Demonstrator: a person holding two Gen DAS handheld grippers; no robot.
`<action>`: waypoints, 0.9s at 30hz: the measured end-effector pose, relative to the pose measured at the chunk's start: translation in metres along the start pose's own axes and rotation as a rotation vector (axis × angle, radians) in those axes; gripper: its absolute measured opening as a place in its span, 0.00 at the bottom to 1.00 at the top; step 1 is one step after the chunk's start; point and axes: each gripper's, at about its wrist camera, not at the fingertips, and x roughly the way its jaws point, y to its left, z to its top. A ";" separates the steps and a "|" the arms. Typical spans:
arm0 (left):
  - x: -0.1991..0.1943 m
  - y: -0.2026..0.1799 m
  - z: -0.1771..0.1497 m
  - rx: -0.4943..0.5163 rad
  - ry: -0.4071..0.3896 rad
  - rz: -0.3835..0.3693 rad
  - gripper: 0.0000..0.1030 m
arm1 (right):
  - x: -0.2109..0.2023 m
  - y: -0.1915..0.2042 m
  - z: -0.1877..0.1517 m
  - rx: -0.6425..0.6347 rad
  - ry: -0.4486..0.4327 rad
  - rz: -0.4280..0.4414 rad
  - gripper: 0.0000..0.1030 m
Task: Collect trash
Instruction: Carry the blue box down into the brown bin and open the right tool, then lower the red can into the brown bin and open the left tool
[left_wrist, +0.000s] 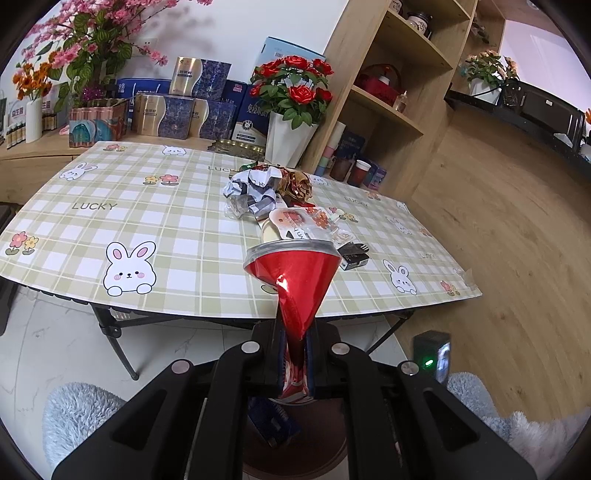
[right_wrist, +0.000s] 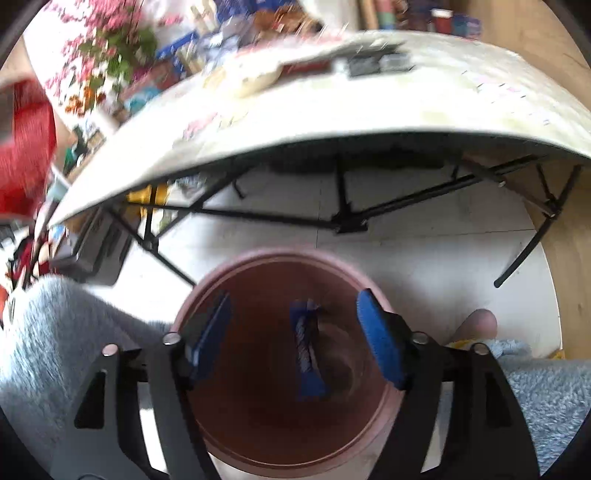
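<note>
My left gripper (left_wrist: 295, 354) is shut on the narrow end of a red foil wrapper (left_wrist: 291, 280), which fans out towards the table. Under it shows part of the brown bin (left_wrist: 321, 432) with a blue wrapper (left_wrist: 273, 424) inside. On the checked tablecloth (left_wrist: 147, 221) lies a pile of trash: crumpled paper (left_wrist: 251, 188), a gold wrapper (left_wrist: 295, 182), a white cup with a peeled lid (left_wrist: 291, 223) and a small black box (left_wrist: 352, 254). My right gripper (right_wrist: 295, 339) stands open over the bin (right_wrist: 207, 291); between its blue pads (right_wrist: 380, 339) a blue wrapper (right_wrist: 308, 350) lies loose in the bin.
A white pot of red roses (left_wrist: 291, 140), stacked boxes (left_wrist: 177, 114) and a wooden shelf (left_wrist: 388, 110) stand behind the table. Black folding table legs (right_wrist: 343, 199) cross above the bin. Fluffy grey-blue fabric (right_wrist: 66, 332) of a person flanks the bin on both sides.
</note>
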 end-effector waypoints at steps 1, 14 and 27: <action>0.000 0.000 0.000 0.000 0.000 -0.001 0.08 | -0.005 -0.002 0.001 0.008 -0.024 -0.002 0.76; 0.016 -0.002 -0.012 0.015 0.072 -0.051 0.08 | -0.097 -0.024 0.038 -0.060 -0.320 -0.076 0.94; 0.094 -0.027 -0.057 0.246 0.318 -0.134 0.08 | -0.101 -0.054 0.034 0.011 -0.393 -0.222 0.95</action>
